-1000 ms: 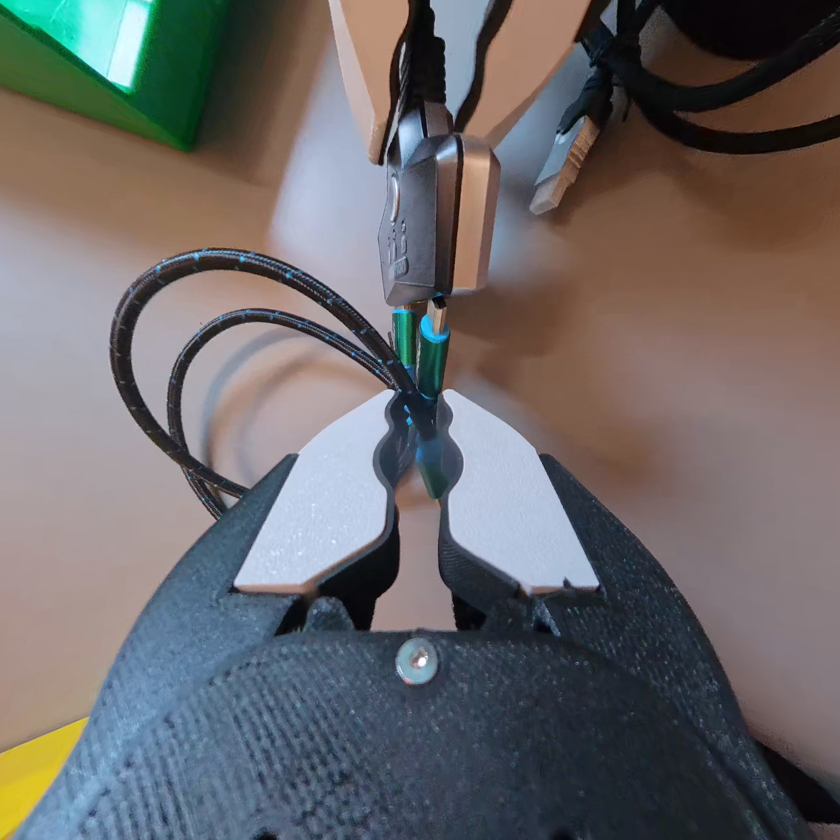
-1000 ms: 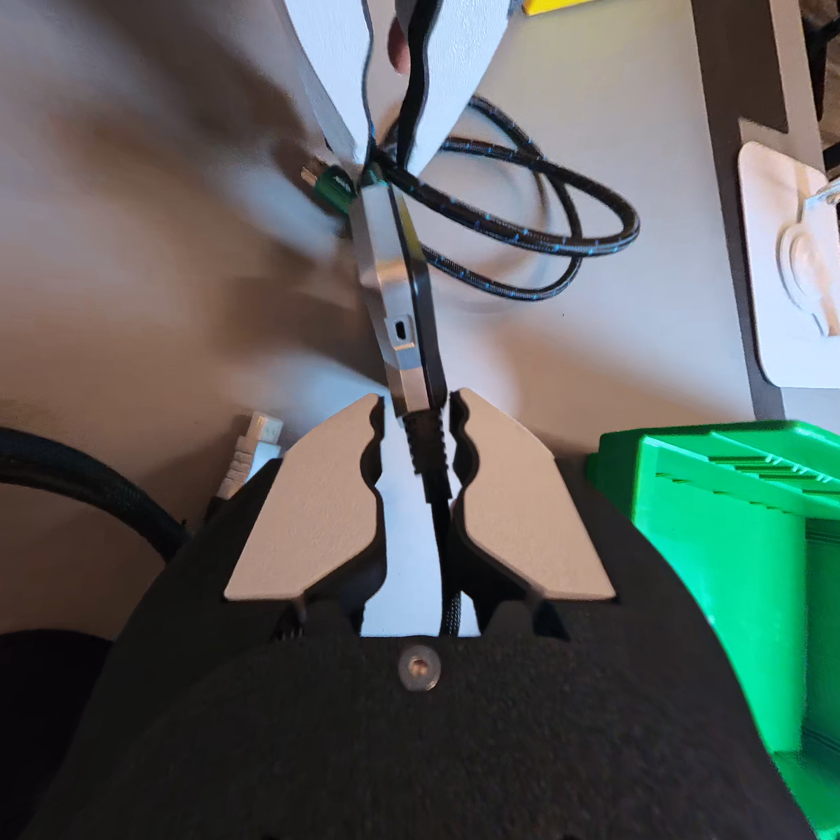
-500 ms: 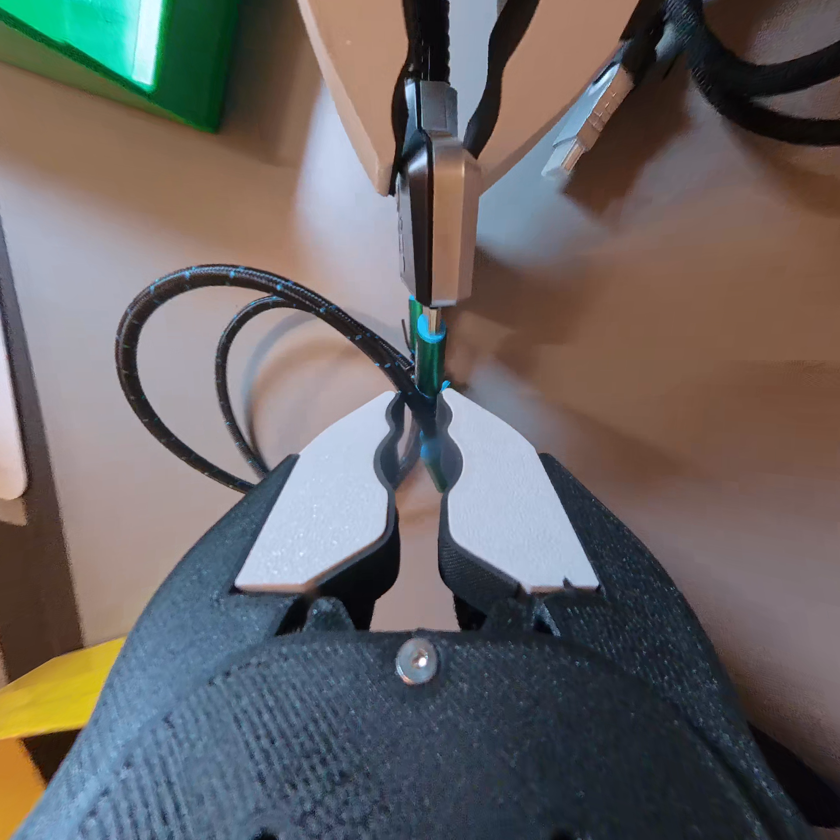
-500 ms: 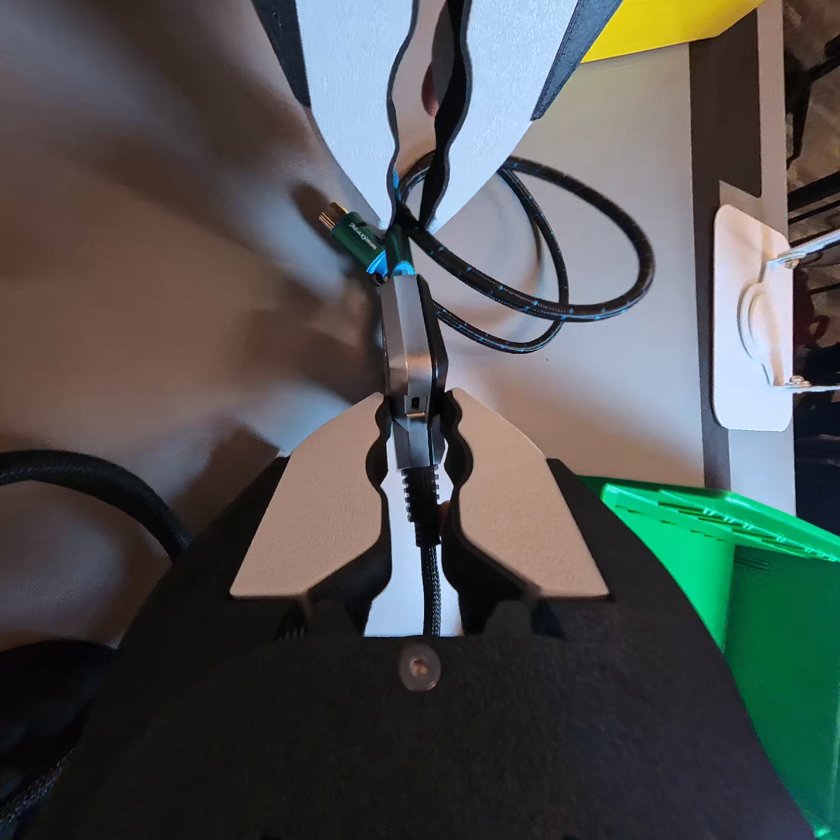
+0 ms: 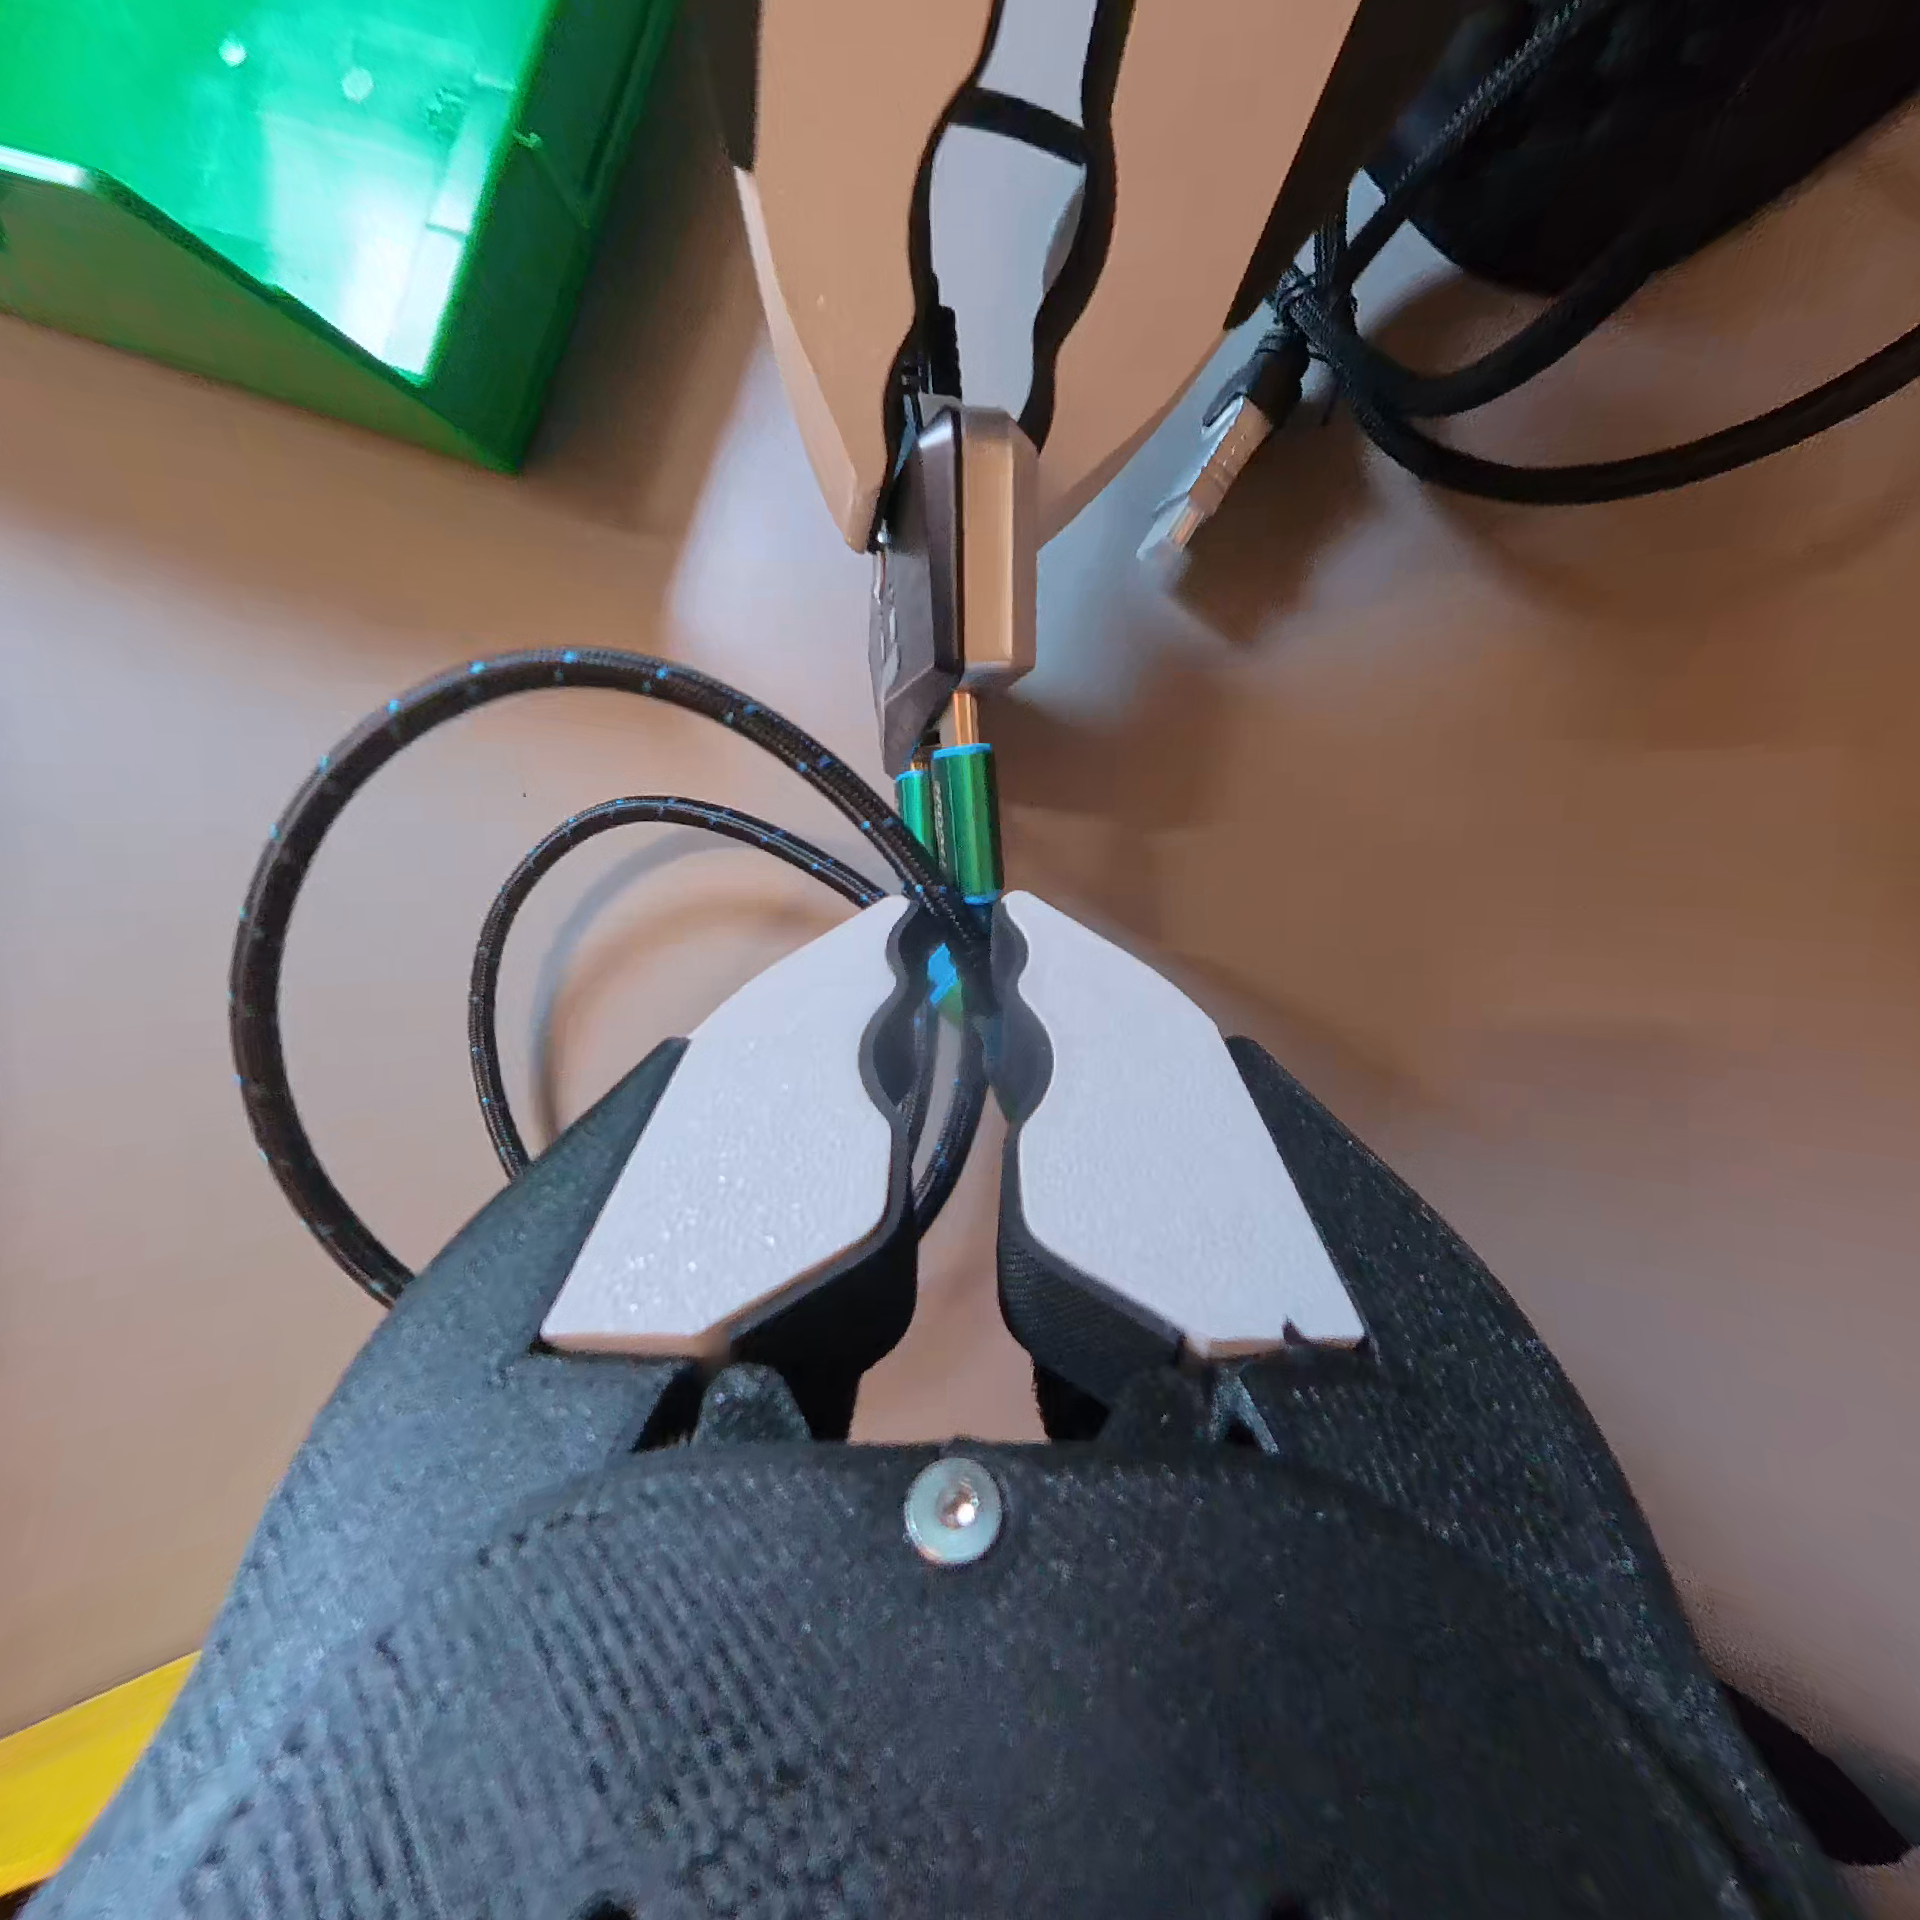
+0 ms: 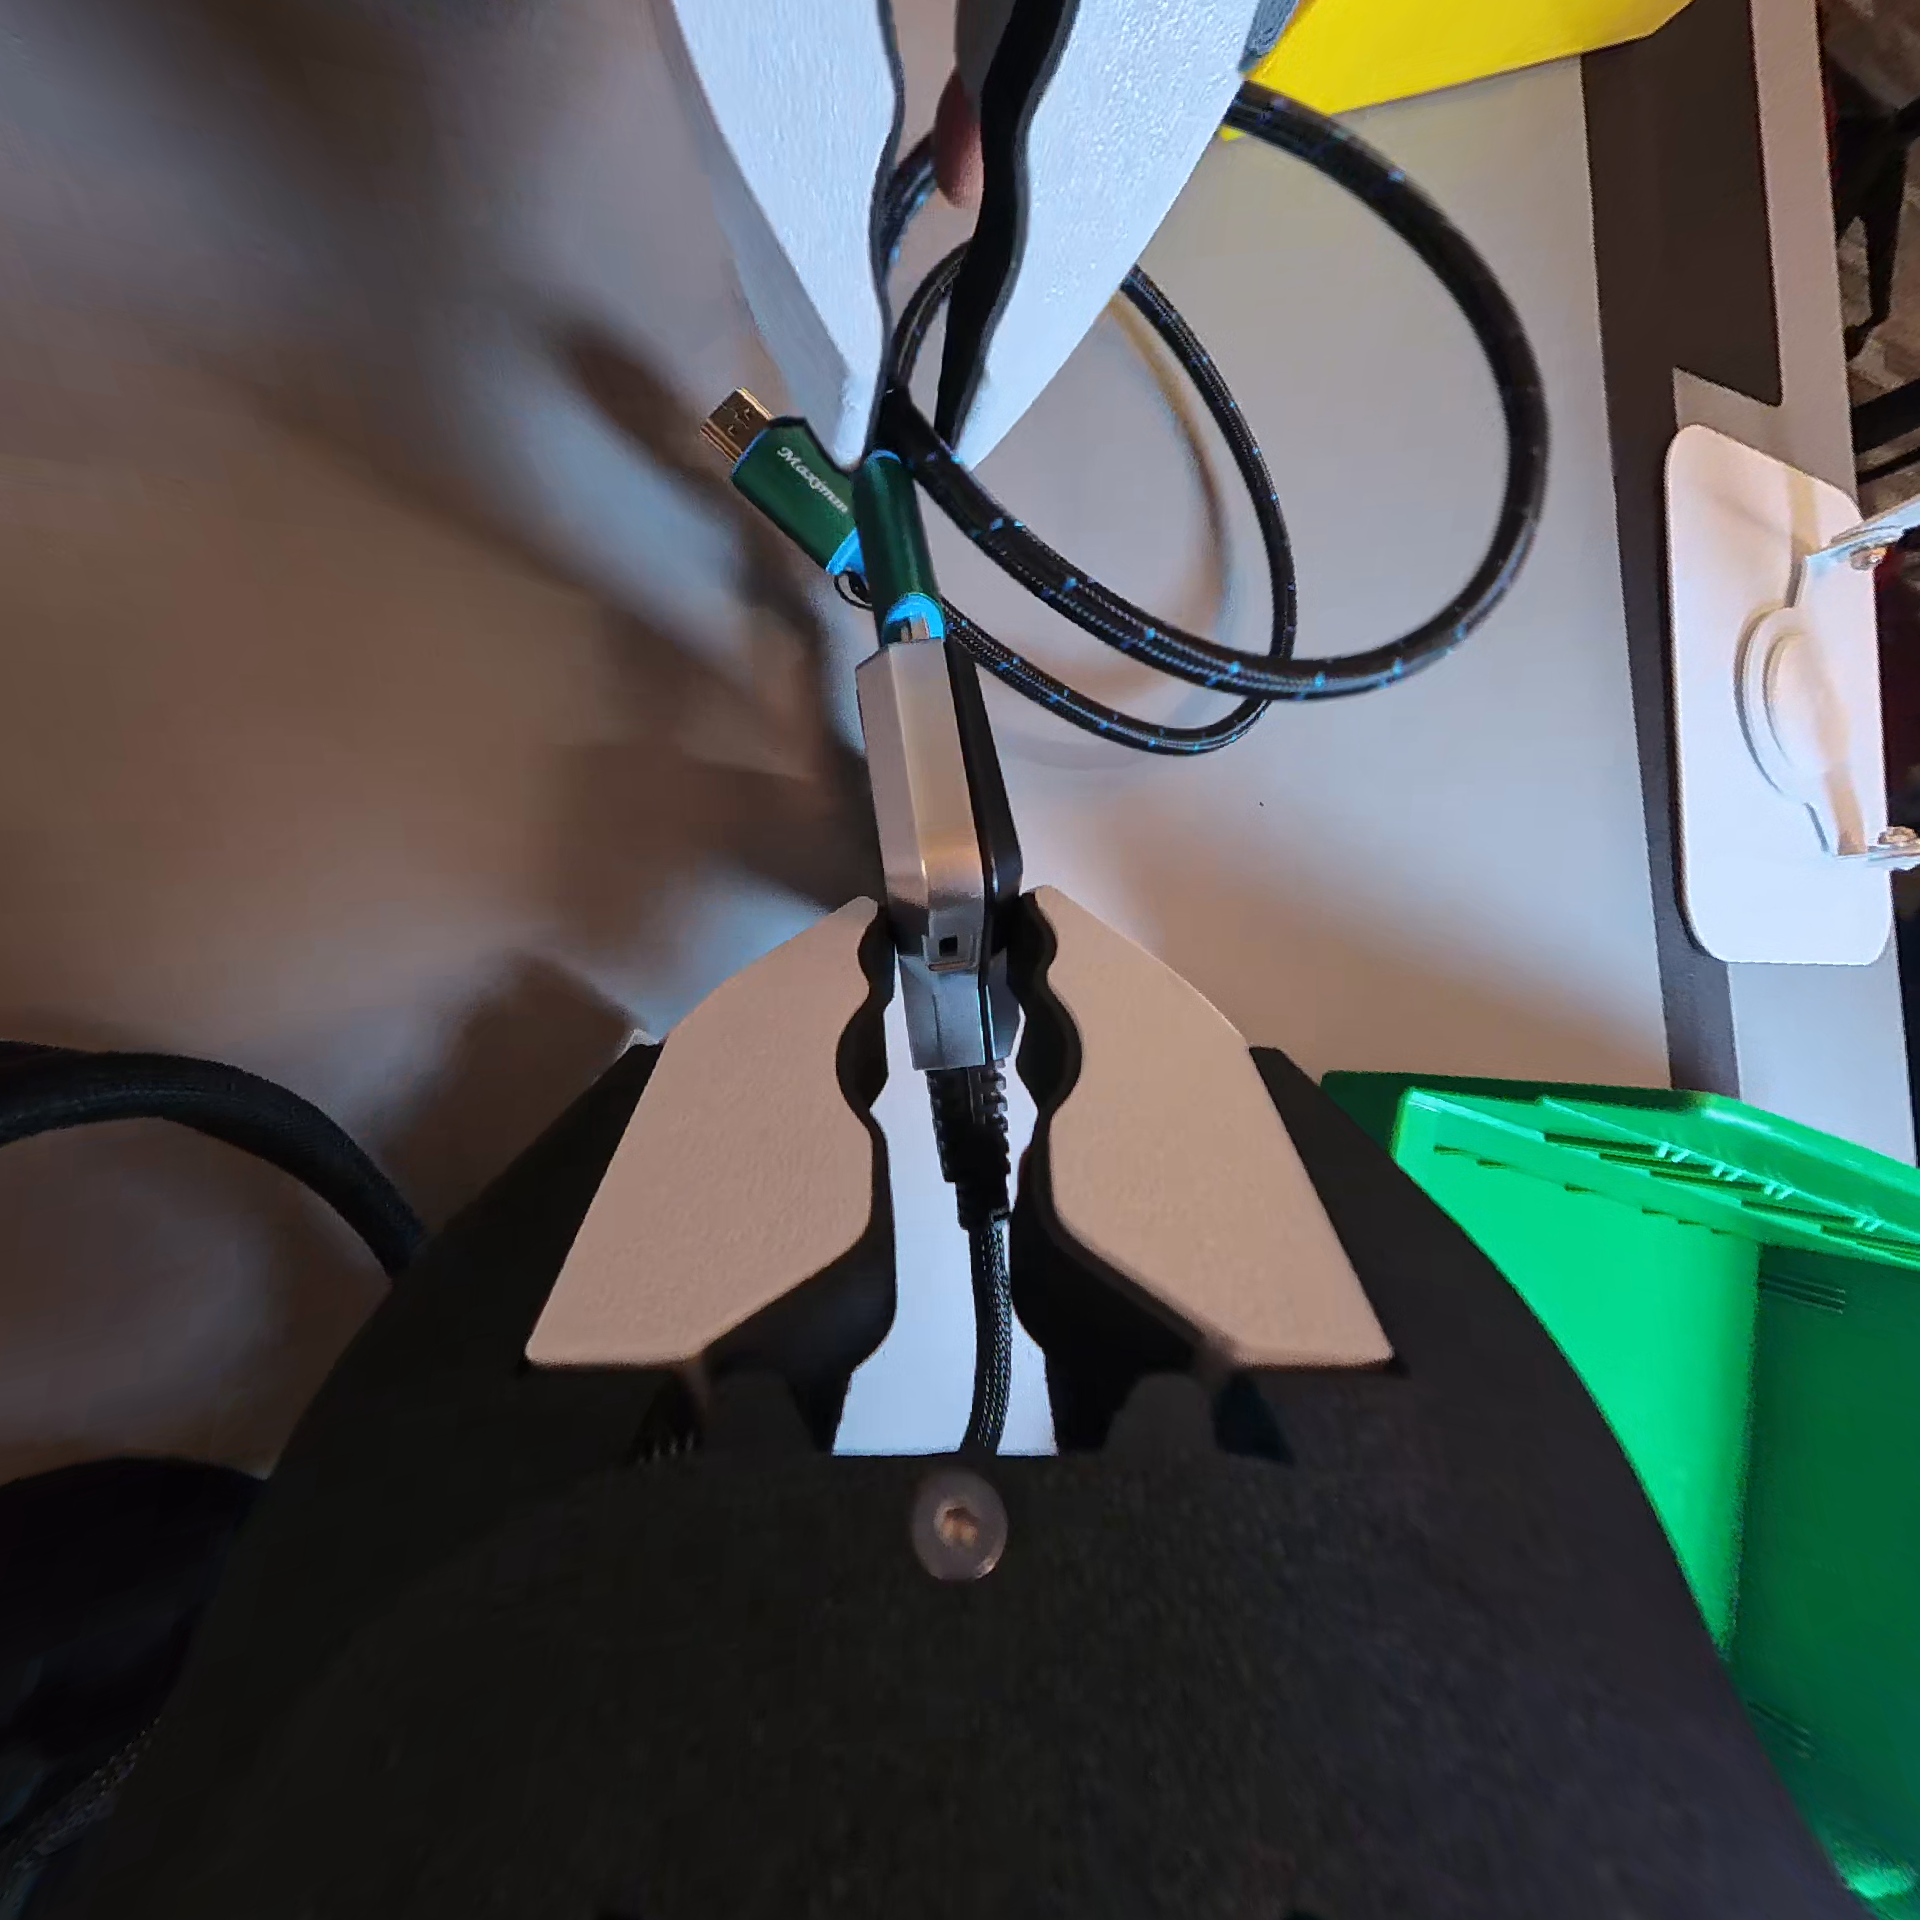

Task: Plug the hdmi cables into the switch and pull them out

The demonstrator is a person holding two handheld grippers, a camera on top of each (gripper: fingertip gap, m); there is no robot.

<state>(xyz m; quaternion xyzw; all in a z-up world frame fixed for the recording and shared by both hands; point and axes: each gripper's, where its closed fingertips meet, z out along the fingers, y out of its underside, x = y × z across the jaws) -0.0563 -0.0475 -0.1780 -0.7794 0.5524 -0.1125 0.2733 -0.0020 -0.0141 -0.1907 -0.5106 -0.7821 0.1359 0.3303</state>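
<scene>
The left gripper point(image 5: 951, 914) is clamped on the braided HDMI cable point(image 5: 312, 883) just behind its green plug point(image 5: 971, 826), whose metal tip meets the end of the switch point(image 5: 951, 582) at frame centre, though how deep it sits cannot be told. The right gripper point(image 6: 956, 914) pinches the switch's rear end, its tail cord running back between the fingers. A second green plug point(image 6: 784, 473) hangs free, upper left of centre; the green bin point(image 6: 1662, 1299) and black cord point(image 5: 1558, 436) are cut off by the frame edges.
</scene>
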